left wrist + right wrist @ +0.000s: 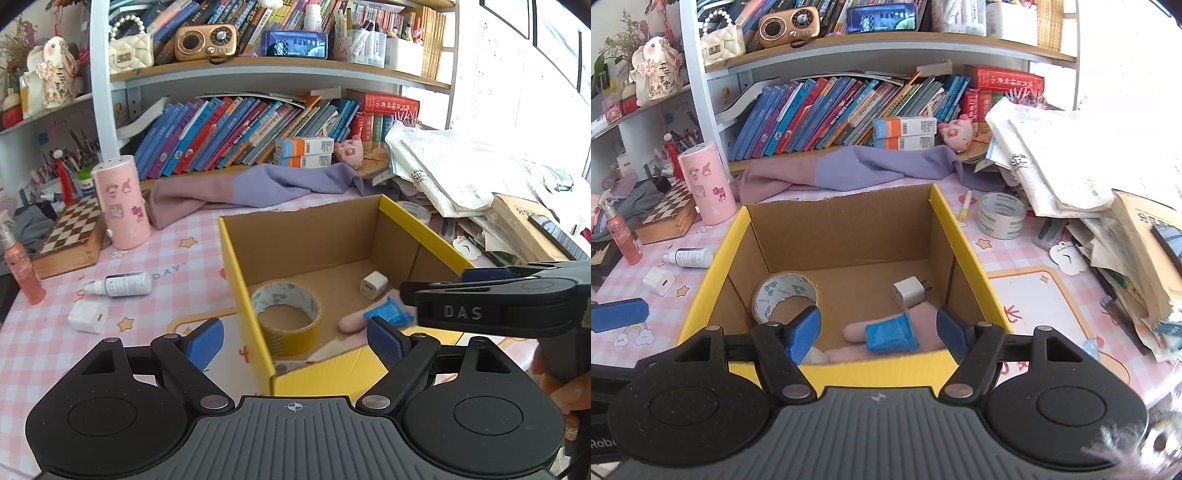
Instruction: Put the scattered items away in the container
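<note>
The yellow cardboard box (424, 230) (967, 254) stands open on the pink checked table. Inside lie a tape roll (286, 314) (785, 293), a white charger cube (373, 284) (908, 291), a blue packet (388, 314) (891, 332) and a pink item (925, 319). On the table to the left lie a white bottle (123, 284) (689, 257) and a second white charger (88, 316) (659, 280). My left gripper (295, 343) is open and empty at the box's near left corner. My right gripper (879, 332) is open and empty over the box's near edge.
A pink cylinder (122, 203), a chessboard box (70, 230) and a pink spray bottle (22, 267) stand at the left. A purple cloth (258, 184) lies behind the box. A clear tape roll (1001, 216), a yellow pen (964, 205) and piled books and papers (1089, 184) are at the right.
</note>
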